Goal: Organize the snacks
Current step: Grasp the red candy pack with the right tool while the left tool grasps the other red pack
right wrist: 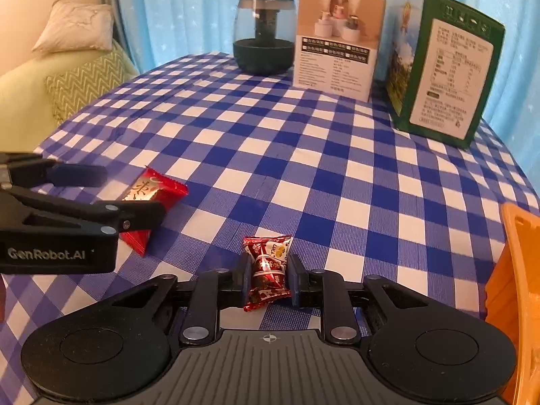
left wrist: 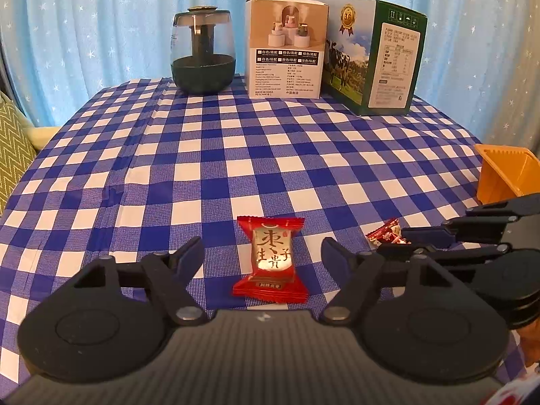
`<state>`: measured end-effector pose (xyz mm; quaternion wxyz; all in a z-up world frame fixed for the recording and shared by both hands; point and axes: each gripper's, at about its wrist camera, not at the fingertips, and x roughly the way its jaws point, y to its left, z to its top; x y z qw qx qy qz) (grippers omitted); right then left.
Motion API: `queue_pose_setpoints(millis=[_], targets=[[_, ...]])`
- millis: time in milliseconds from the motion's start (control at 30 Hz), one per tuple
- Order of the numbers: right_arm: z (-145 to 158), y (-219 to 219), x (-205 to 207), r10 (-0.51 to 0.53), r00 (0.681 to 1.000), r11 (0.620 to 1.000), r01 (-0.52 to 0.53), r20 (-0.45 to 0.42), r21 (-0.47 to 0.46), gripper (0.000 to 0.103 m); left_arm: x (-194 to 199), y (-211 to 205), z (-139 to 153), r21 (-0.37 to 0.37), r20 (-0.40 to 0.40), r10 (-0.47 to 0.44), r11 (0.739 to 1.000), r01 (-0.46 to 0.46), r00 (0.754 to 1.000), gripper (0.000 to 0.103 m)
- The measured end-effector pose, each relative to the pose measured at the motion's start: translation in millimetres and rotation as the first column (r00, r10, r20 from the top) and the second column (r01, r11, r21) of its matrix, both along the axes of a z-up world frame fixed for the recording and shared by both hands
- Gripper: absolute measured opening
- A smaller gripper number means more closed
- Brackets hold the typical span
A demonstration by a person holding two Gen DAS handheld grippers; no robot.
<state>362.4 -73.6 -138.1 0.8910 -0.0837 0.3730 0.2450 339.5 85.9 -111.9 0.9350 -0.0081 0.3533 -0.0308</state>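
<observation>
Straddling the red date candy point(left wrist: 270, 259) at lower centre of the left wrist view, the left gripper point(left wrist: 262, 253) stands released, pads clear of the wrapper; lower centre of the right wrist view, the right gripper point(right wrist: 269, 275) clenches a dark-red candy point(right wrist: 267, 270); an orange bin point(right wrist: 516, 290) fills the right edge.

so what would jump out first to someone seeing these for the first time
Probably the two red snacks on the blue checked tablecloth: a red jujube packet lying between the open left gripper fingers, and a smaller red candy pinched in the right gripper. Next, the dark glass humidifier and two boxes along the far edge.
</observation>
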Motion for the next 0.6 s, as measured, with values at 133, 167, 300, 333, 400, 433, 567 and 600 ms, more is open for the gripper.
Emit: queue_pose_setpoints(millis=[133,167,300,333,400,433,567,600], targets=[[1,-3,1,-0.041,0.999,0.999,0.041,-0.021,0.033,0.022,3,-1,-3,-0.004,-0.004,-0.003,1.000,0.003,1.000,0.057],[2,-4,1,-0.046,0.999,0.998,0.047,-0.025,0.041,0.022,4,-1,-4,-0.007,-0.008,-0.002,1.000,0.002,1.000,0.052],[6,-8,3,-0.071,0.997,0.995,0.073,-0.030,0.071,0.021,7,-3,-8,-0.004,-0.020,-0.007,1.000,0.007,1.000,0.039],[7,-10,4,-0.076,0.997,0.993,0.079,-0.034,0.083,0.021,8,-3,-10,-0.003,-0.025,-0.009,1.000,0.009,1.000,0.034],[9,-13,5,-0.085,0.995,0.990,0.089,-0.044,0.109,0.021,9,-4,-12,0.001,-0.037,-0.007,1.000,0.007,0.999,0.026],[10,-14,6,-0.091,0.995,0.988,0.096,-0.046,0.119,0.021,9,-5,-13,0.002,-0.044,-0.006,1.000,0.006,0.999,0.023],[14,-19,7,-0.109,0.993,0.982,0.116,-0.055,0.151,0.021,8,-5,-9,-0.013,-0.047,0.006,1.000,-0.007,0.999,0.022],[15,-19,7,-0.112,0.992,0.980,0.120,-0.056,0.158,0.021,7,-4,-8,-0.016,-0.046,0.009,1.000,-0.009,0.999,0.022]])
